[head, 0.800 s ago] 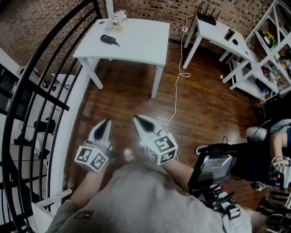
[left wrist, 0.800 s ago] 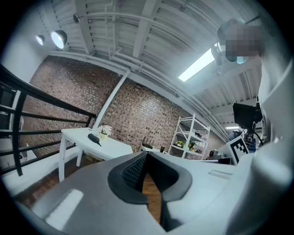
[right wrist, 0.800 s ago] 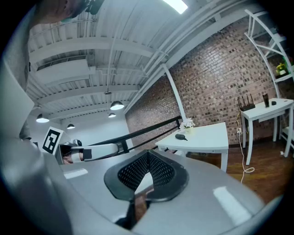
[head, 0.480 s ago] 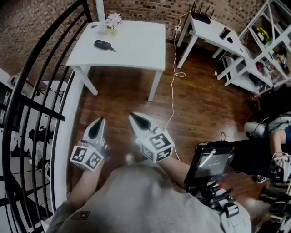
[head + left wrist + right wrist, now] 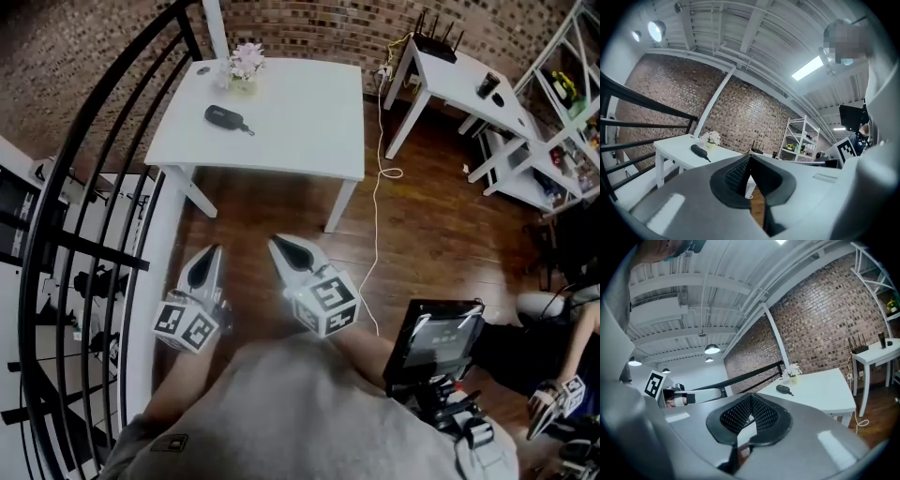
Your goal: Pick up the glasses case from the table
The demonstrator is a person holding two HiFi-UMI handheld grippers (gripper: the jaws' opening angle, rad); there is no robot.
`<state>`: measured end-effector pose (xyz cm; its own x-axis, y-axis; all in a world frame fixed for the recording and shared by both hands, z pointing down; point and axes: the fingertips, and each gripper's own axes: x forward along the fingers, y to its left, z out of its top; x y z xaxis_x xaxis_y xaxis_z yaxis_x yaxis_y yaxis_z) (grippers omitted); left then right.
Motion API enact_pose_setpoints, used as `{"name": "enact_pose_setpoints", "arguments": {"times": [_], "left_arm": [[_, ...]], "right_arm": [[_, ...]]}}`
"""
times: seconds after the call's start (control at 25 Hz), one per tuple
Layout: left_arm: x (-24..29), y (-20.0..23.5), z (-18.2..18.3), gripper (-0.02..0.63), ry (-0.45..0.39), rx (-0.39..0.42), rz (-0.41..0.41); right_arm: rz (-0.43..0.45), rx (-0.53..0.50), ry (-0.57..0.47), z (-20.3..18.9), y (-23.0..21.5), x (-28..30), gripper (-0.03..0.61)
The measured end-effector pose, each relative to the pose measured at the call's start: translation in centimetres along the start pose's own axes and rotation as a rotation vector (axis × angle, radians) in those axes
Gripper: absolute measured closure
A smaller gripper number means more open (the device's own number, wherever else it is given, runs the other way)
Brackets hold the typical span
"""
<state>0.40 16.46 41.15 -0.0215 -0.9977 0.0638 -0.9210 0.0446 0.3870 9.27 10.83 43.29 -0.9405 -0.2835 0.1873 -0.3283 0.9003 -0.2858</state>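
We stood on a dark wooden floor (image 5: 422, 225) in a room with a brick wall (image 5: 309, 23), a black railing (image 5: 84, 169) curving along our left. Ahead stood a white table (image 5: 309, 122); a second white table (image 5: 459, 84) and white shelving (image 5: 562, 112) lay off to the right, and a white cable (image 5: 380, 169) trailed across the floor between the tables.

The glasses case (image 5: 223, 116), dark and oblong, lay flat on the far left part of the nearer table, near a small flower pot (image 5: 245, 66) but apart from it. In the head view its long axis ran from upper left to lower right, with a thin tail pointing lower right.

We held the left gripper (image 5: 210, 258) and the right gripper (image 5: 281, 248) well short of the table, each with jaws together and nothing between them.
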Motion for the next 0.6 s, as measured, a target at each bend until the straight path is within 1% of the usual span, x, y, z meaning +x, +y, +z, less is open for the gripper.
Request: {"name": "enact_pose_setpoints", "arguments": {"times": [0.12,0.24,0.44,0.6], "left_arm": [[3.8,2.3,1.7,0.617,-0.002,0.021,0.027],[7.6,4.2,3.0,0.617,-0.009,0.025,0.056],[11.9,6.9,3.9,0.617,0.010,0.006,0.082],[14.7,10.0,3.6,0.617,0.045,0.002,0.070]], "right_arm": [[0.021,0.009,-0.011,1.9,-2.3,3.4,0.568],[0.042,0.008,-0.010,3.6,-4.7,6.1,0.568],[0.045,0.010,0.015,4.0,-8.0,10.2,0.568],[0.042,0.033,0.030,4.8,-8.9,13.8,0.568]]}}
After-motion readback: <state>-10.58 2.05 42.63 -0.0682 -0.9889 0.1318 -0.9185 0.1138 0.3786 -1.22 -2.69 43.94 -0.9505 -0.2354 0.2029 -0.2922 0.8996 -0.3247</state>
